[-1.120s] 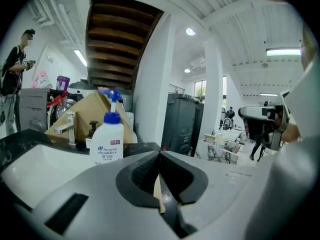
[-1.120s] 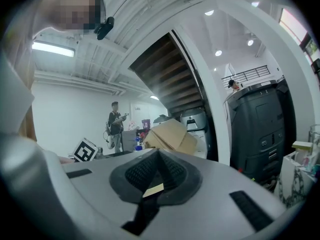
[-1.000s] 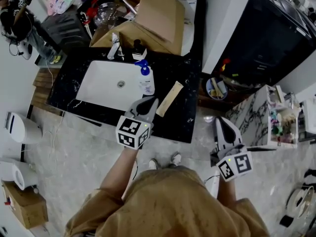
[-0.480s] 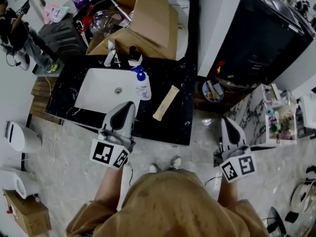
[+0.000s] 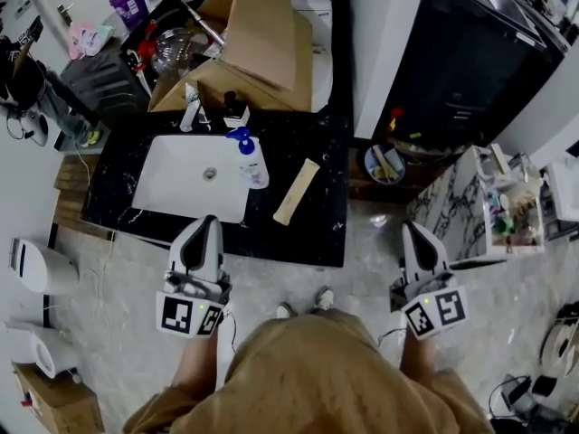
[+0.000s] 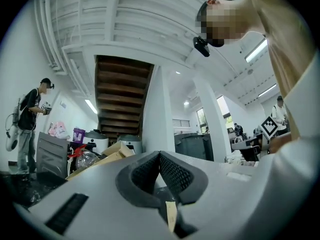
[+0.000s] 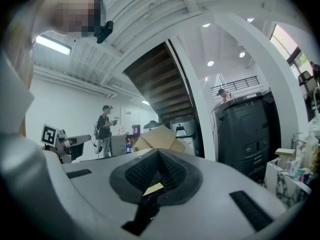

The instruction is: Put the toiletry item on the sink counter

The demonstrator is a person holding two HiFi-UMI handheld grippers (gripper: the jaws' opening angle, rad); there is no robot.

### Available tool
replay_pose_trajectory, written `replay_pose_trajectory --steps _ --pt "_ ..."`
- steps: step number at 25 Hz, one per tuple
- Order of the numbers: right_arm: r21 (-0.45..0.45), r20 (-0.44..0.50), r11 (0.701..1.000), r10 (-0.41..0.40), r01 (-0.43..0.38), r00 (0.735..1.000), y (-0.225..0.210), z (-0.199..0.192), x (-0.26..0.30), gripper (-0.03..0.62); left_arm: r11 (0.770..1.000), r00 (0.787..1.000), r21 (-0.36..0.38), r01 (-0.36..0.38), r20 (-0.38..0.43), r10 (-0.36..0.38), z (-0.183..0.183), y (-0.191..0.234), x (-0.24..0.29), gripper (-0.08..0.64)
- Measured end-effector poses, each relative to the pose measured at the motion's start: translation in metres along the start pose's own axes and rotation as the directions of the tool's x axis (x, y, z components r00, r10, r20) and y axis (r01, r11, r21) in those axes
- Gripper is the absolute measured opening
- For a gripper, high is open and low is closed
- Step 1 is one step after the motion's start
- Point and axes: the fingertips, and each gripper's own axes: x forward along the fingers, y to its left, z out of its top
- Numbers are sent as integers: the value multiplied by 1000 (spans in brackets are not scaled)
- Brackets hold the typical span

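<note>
Both finger pairs together, empty: left gripper [image 5: 207,224], right gripper [image 5: 412,228]. Long tan toiletry box [image 5: 297,191] lies on black marble counter [image 5: 318,224].

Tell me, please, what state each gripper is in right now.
Left gripper: shut, holding nothing.
Right gripper: shut, holding nothing.

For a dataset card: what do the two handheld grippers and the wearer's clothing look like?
The left gripper and right gripper are pale-grey tapering shells with a dark inset on top. Each carries a white cube with black square markers at its rear. Dark cross-hatched pads line the jaws. The clothing is a tan top.
</note>
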Motion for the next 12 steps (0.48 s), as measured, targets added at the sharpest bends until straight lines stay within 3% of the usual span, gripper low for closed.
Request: replay_pose_trajectory --steps 12 --pt "-7 -12 997 78 -78 997 14 2 23 3 999 1000 -32 13 8 -12 1 -8 7 4"
